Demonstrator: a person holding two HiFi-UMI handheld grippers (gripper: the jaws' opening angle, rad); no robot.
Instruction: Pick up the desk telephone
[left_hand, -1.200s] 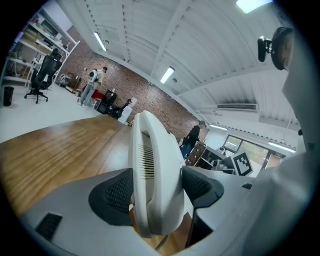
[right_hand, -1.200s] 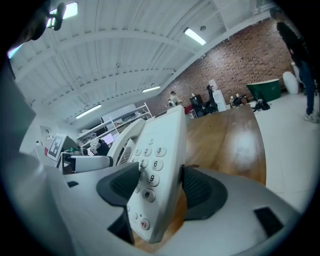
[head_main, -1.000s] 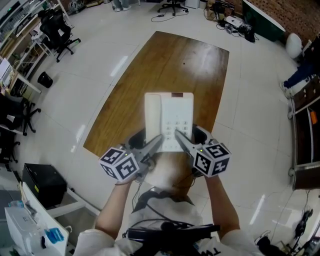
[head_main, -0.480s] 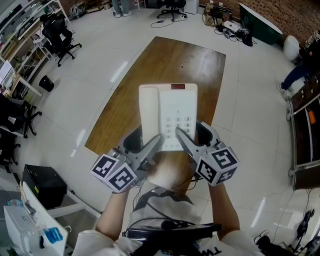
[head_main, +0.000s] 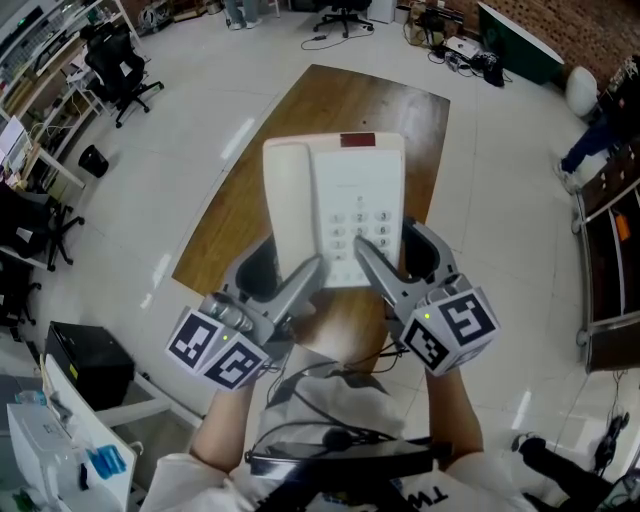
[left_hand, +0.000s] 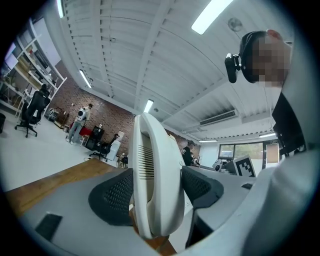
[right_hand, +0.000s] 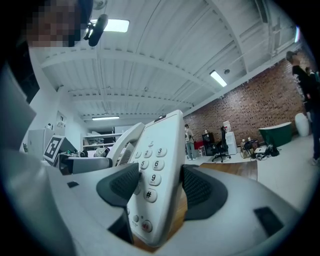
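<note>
The white desk telephone (head_main: 335, 205), handset on its left and keypad on its right, hangs in the air above the wooden table (head_main: 350, 105). My left gripper (head_main: 280, 272) is shut on the near handset end, and my right gripper (head_main: 398, 262) is shut on the near keypad end. In the left gripper view the telephone (left_hand: 152, 170) stands edge-on between the dark pads (left_hand: 115, 197). The telephone's keypad side (right_hand: 160, 150) fills the right gripper view, clamped between that gripper's pads (right_hand: 200, 190). The phone's underside is hidden.
Pale floor surrounds the table. Office chairs (head_main: 115, 60) and shelving stand at the far left, a black box (head_main: 85, 365) at the near left, and cables and a green tub (head_main: 520, 45) at the far right. A person (head_main: 600, 140) stands at the right edge.
Both grippers have risen together with the telephone clamped in them. It has come up off the table toward the head camera and looks larger.
</note>
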